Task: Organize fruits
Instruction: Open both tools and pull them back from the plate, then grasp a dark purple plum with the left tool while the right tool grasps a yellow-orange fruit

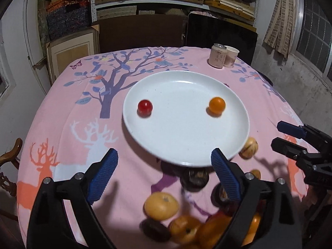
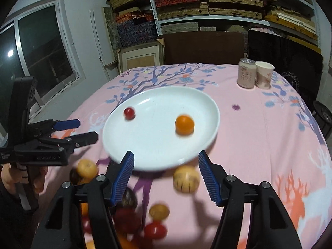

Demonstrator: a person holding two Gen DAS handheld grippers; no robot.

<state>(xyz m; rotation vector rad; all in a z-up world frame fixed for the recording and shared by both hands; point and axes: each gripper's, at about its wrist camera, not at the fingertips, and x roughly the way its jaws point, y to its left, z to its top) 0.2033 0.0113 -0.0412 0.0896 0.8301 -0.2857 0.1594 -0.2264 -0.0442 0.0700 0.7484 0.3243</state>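
Observation:
A white plate (image 1: 182,137) (image 2: 153,141) sits mid-table on the pink cloth. On it lie a red cherry tomato (image 1: 144,106) (image 2: 129,113) at the left and a small orange fruit (image 1: 217,104) (image 2: 184,124) at the right. My left gripper (image 1: 164,152) (image 2: 87,129) stands open over the plate's near rim, holding nothing. My right gripper (image 2: 166,154) (image 1: 277,134) is also open and empty at the near rim. Loose fruit lies in front of the plate: a yellow-orange one (image 1: 161,205), a pale striped one (image 1: 249,147) (image 2: 186,178), dark ones (image 1: 195,178) and several orange and red ones, partly hidden by the fingers.
A drink can (image 1: 217,55) (image 2: 246,73) and a paper cup (image 1: 230,56) (image 2: 264,74) stand at the table's far right. A hand (image 2: 39,178) grips the left tool. Dark chair backs and stacked shelves rise beyond the far edge.

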